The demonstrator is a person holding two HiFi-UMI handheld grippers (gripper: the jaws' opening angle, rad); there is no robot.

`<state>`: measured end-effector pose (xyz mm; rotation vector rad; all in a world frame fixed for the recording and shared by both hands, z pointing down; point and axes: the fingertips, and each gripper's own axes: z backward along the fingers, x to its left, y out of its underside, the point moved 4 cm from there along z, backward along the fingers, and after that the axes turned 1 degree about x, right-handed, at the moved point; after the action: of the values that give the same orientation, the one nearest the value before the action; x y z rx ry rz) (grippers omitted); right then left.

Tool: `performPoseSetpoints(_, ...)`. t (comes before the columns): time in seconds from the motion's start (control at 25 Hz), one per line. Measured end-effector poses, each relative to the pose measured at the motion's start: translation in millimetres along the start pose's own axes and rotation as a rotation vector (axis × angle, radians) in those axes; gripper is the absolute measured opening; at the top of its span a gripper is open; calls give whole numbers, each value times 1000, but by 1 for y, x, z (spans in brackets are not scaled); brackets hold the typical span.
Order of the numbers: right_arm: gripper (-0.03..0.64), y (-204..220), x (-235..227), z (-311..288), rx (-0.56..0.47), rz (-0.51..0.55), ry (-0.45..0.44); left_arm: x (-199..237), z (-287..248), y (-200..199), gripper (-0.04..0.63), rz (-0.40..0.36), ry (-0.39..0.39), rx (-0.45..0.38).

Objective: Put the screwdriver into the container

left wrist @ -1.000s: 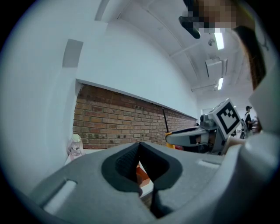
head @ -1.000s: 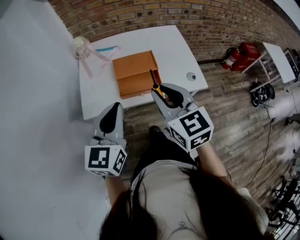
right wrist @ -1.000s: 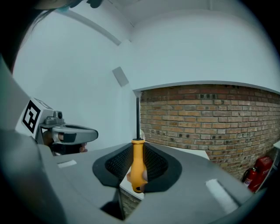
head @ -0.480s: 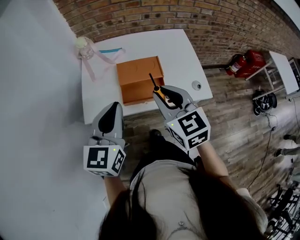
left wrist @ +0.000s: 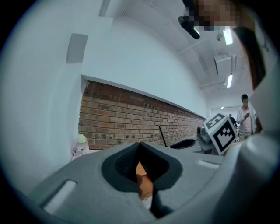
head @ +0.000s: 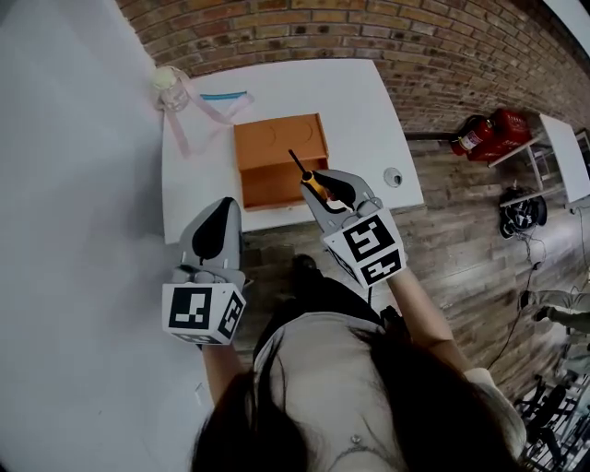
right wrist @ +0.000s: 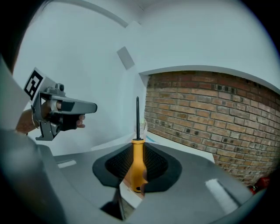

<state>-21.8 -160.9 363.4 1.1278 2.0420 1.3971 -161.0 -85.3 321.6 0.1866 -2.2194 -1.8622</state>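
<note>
Right gripper, clamping the screwdriver, just crept nearer the container, so drop's close; left gripper is closed, empty.

Brick wall behind white table; wood-plank floor; white wall left; red extinguishers right.

The place is best read as a lab or workshop space in a converted industrial room. A bare brick wall is seen behind a plain white table, and the floor is laid in wood planks. Red fire extinguishers are kept at the wall's foot, and a second white bench is set nearby. Strip lights are mounted on a high white ceiling.
</note>
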Motion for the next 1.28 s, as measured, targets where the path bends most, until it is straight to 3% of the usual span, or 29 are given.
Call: performPoseSetpoints(1.28, 77, 76, -26, -93, 254, 226, -169, 27, -38, 7, 2, 54, -111, 42)
